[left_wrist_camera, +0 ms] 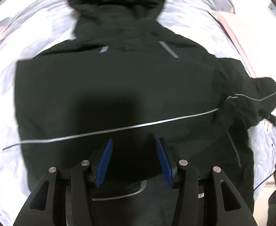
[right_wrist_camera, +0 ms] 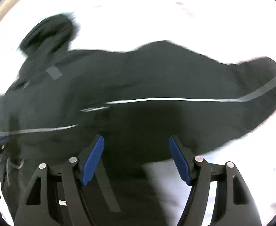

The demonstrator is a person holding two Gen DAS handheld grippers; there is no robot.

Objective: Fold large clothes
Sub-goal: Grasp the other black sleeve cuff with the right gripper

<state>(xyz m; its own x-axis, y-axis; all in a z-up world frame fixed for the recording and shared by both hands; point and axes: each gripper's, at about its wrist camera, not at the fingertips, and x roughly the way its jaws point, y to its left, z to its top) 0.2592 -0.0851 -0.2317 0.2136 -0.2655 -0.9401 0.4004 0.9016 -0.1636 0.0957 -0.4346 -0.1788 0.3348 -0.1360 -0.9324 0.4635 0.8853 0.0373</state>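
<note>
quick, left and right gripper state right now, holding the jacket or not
Left gripper: open, nothing between its blue pads, above the black jacket.
Right gripper: open, holding nothing, above the same jacket.

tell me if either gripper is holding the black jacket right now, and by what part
Nothing is held. The left gripper and right gripper both stand open above the black jacket, with no cloth between the pads.

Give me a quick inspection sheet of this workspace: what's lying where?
Surface: pale patterned bedcover, mostly hidden under the garment.
Job's things: black hooded jacket spread flat, hood at the far end, one sleeve bunched.
Clutter: pinkish item and grey item at the far edge, too blurred to identify.
Grippers: left gripper and right gripper both open, nothing between the blue pads.
Cables: thin black cable at one side.
Surroundings: nothing seen.
</note>
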